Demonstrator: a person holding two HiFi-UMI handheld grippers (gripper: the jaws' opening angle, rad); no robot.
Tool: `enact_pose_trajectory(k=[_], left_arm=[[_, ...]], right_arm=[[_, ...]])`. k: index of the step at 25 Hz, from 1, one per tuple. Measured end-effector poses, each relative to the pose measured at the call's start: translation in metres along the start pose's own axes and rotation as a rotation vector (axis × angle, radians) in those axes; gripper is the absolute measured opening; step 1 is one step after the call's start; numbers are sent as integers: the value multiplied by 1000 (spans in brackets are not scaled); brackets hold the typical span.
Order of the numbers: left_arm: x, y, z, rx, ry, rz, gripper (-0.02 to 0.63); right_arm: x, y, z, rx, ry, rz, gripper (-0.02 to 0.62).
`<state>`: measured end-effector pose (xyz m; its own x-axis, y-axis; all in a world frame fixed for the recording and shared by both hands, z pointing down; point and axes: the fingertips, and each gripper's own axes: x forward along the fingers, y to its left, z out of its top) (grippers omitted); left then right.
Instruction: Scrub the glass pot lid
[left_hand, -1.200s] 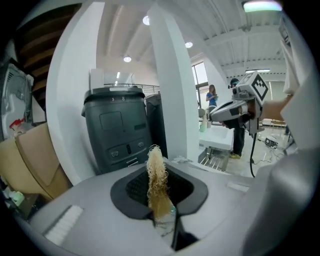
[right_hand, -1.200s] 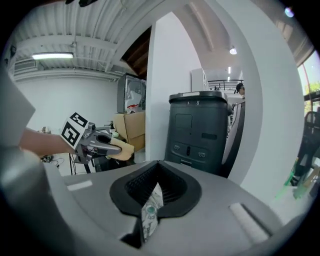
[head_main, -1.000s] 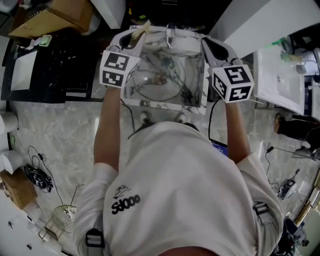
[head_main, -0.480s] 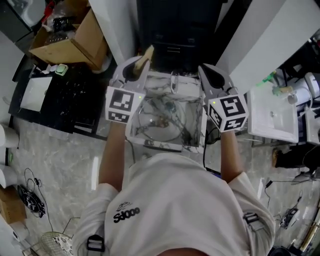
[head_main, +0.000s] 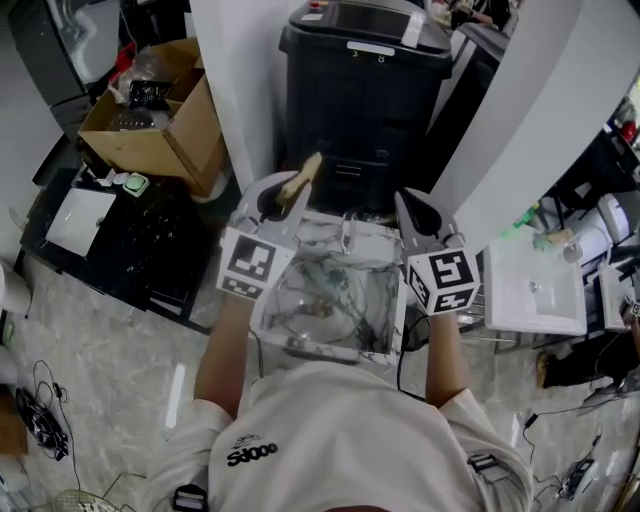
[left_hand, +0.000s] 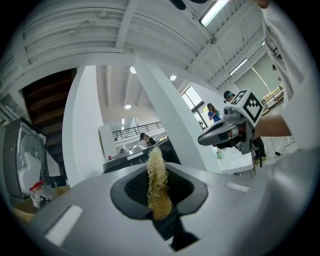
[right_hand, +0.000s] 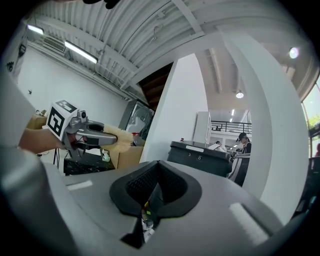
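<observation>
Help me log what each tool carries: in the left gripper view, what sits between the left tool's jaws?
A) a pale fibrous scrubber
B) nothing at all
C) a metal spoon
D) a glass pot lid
A: the left gripper view shows a pale fibrous scrubber standing up between the jaws of the left tool, which are closed on its lower end.
</observation>
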<state>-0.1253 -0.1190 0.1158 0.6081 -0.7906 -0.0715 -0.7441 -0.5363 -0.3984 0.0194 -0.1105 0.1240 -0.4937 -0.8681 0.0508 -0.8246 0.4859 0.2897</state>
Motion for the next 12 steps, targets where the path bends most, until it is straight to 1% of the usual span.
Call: enact_pose_trajectory(k=[6,12], left_arm=[[2,-1,-7,-13,12,1,51],[3,-1,-7,15,23,1,51]], right_arm=[[3,4,-1,-28,27,1,2],[0,1,-1,-44,40,-11,2]])
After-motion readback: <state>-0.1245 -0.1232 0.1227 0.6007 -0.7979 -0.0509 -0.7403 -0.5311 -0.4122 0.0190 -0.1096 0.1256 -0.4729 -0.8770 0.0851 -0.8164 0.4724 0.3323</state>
